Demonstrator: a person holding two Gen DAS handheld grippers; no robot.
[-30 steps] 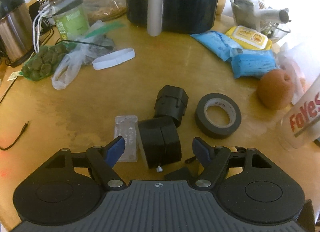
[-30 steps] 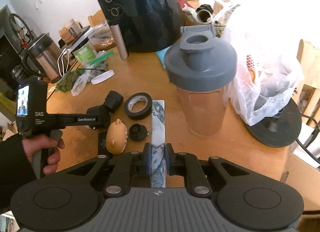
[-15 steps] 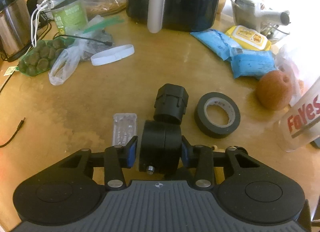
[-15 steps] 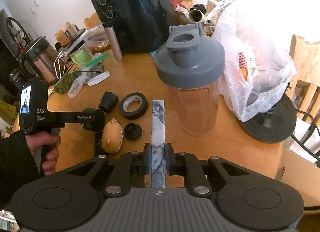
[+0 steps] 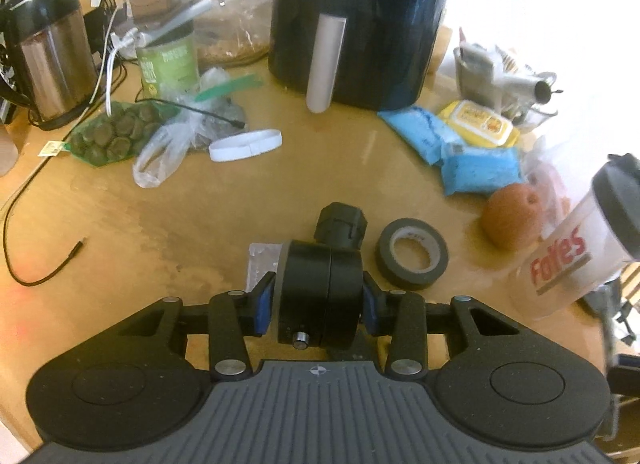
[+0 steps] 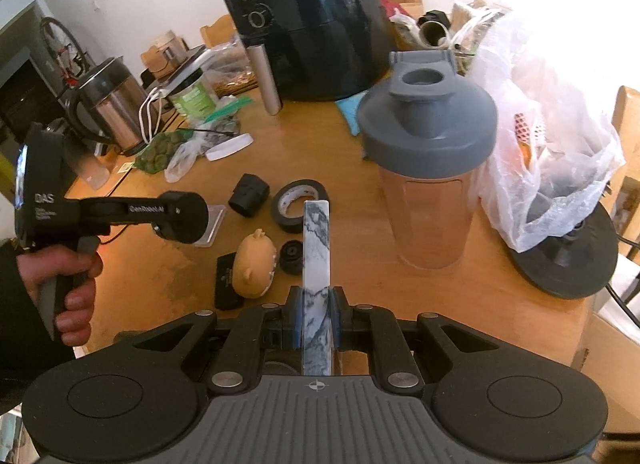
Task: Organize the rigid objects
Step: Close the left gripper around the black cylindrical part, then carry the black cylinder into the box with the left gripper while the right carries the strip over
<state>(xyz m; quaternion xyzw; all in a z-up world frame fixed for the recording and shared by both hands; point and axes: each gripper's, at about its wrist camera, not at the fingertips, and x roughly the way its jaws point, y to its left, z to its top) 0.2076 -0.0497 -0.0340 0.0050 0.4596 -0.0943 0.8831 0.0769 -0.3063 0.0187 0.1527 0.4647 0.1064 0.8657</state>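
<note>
The left tool (image 5: 319, 304) is clamped on a black drum-shaped part (image 5: 320, 296), its blue pads pressed against both flat sides; in the right wrist view that part (image 6: 185, 216) hangs clear above the worktop (image 6: 348, 168), carried at the end of the tool whose grip the left hand (image 6: 60, 288) squeezes. The right tool (image 6: 317, 320) is clamped on a long marbled white-and-grey bar (image 6: 317, 264), which sticks straight out ahead between its fingers. On the worktop just beyond the held drum sit a smaller black ribbed cap (image 5: 340, 222) and, to its right, a roll of black tape (image 5: 412, 258) lying flat. A clear plastic case (image 5: 262, 260) lies flat just left of the drum, partly hidden by it. From the right wrist view, a tan pig-shaped toy (image 6: 256, 268) lies beside a small black knob (image 6: 291, 256), with a flat black card (image 6: 227, 284) touching the toy's left side. A shaker bottle with a grey lid (image 6: 426, 168) stands upright to the right of the tape. Farther back stand a black air fryer (image 5: 356, 24), a steel kettle (image 5: 48, 52) and blue packets (image 5: 476, 168), with a brown round fruit (image 5: 510, 218) near the bottle.
</note>
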